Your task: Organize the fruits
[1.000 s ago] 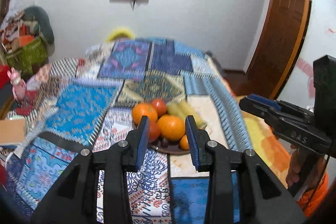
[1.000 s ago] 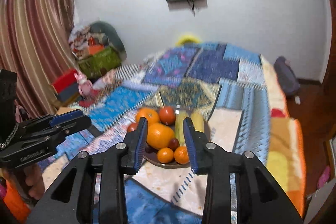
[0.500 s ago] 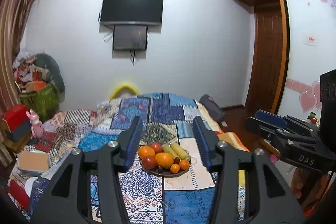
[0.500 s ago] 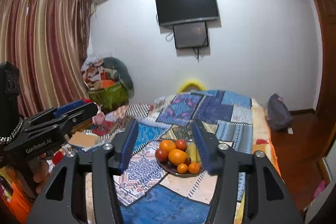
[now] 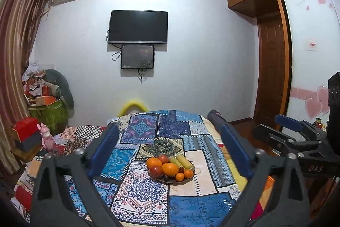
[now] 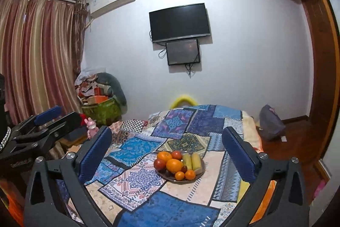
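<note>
Both tools have pulled back and spread wide since a second ago, when their pads nearly framed the fruit up close; the whole room shows now. Largest, the bed (image 5: 174, 201) under its patchwork quilt fills the lower centre of both views. On the wall above hangs a TV (image 5: 138, 26). Left tool (image 5: 170, 154) and right tool (image 6: 167, 154) are spread wide, gripping nothing (each appears at the other view's edge). Between the pads, at lower centre, the plate (image 6: 199, 173) sits on the quilt, holding oranges (image 6: 174, 165), tomatoes (image 6: 159, 164) and two pale-green pieces (image 6: 192, 161).
</note>
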Available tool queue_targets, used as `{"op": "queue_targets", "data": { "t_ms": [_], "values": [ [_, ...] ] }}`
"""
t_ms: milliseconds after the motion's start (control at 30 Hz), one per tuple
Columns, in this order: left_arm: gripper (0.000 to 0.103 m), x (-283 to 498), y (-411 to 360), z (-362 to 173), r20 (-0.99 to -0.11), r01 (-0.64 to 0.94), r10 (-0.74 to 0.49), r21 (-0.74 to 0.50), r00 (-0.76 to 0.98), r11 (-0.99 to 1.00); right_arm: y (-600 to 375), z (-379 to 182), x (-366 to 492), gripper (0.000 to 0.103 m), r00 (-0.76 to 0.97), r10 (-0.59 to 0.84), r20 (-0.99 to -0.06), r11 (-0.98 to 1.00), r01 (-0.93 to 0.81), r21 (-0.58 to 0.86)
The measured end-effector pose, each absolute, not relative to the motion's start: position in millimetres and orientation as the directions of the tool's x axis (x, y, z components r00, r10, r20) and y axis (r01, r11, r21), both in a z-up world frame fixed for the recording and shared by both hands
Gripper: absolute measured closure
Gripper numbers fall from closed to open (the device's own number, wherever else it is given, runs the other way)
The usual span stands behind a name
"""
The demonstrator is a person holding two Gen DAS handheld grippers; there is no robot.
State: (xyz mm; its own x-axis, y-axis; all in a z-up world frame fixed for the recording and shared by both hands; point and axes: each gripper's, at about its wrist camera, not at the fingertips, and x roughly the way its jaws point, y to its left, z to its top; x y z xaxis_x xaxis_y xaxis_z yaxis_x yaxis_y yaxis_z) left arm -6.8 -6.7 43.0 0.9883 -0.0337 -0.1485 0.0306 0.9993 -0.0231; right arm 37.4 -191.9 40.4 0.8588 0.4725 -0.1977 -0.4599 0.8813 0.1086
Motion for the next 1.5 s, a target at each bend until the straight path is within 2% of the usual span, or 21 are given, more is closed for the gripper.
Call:
{"op": "queue_targets", "data": {
  "t_ms": [100, 433, 1500],
  "values": [
    [0.000, -9, -7, 43, -0.145, 0.037, -0.040, -0.026, 0.989, 0.999, -192, 40, 35, 0.000, 0.859, 0.471, -0.199, 0.882, -0.458, 0.111],
    [0.000, -6, -6, 38, -0.161, 0.027, -0.031, -0.030, 0.986, 0.999, -191, 37, 27, 0.000, 0.875, 0.442, -0.198, 0.897, -0.436, 0.077],
    [0.000, 2, -4, 37, -0.186, 0.031, -0.041, -0.057, 0.982, 0.998, -197, 47, 23, 0.000, 0.886, 0.430, -0.176, 0.903, -0.418, 0.100]
  ]
}}
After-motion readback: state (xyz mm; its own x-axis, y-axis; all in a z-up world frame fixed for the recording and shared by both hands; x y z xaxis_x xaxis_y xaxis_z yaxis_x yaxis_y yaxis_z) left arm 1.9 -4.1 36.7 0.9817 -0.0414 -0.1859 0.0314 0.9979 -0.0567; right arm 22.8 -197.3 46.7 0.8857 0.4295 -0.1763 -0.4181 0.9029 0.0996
